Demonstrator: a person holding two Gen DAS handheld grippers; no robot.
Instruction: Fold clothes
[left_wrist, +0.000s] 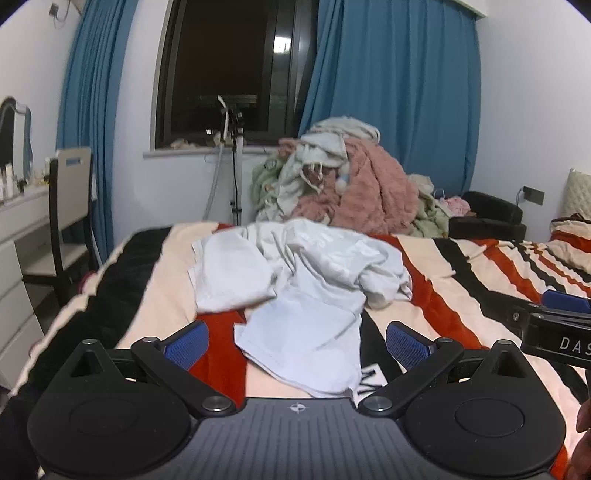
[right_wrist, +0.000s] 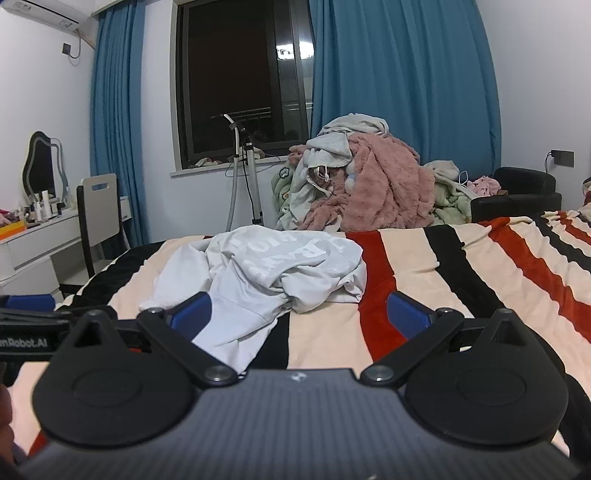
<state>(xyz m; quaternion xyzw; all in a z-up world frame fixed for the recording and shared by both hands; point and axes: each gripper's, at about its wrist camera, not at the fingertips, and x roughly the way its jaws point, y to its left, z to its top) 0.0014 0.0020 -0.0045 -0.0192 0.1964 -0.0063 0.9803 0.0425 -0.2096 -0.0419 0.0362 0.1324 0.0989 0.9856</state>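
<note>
A crumpled white T-shirt (left_wrist: 295, 280) lies on a striped red, black and cream blanket (left_wrist: 443, 280). In the left wrist view its near hem reaches between my blue fingers. My left gripper (left_wrist: 297, 341) is open and empty, just above the hem. The right gripper shows at that view's right edge (left_wrist: 557, 325). In the right wrist view the T-shirt (right_wrist: 273, 269) lies ahead and left on the blanket (right_wrist: 424, 266). My right gripper (right_wrist: 299, 312) is open and empty, its left finger over the shirt's near edge. The left gripper shows at the left edge (right_wrist: 29, 317).
A heap of pink and pale clothes (left_wrist: 351, 184) is piled beyond the bed's far edge, also in the right wrist view (right_wrist: 369, 184). A garment steamer stand (left_wrist: 236, 162), chair (left_wrist: 70, 206) and white dresser (left_wrist: 18, 236) are to the left. A black armchair (left_wrist: 487, 218) is at the right.
</note>
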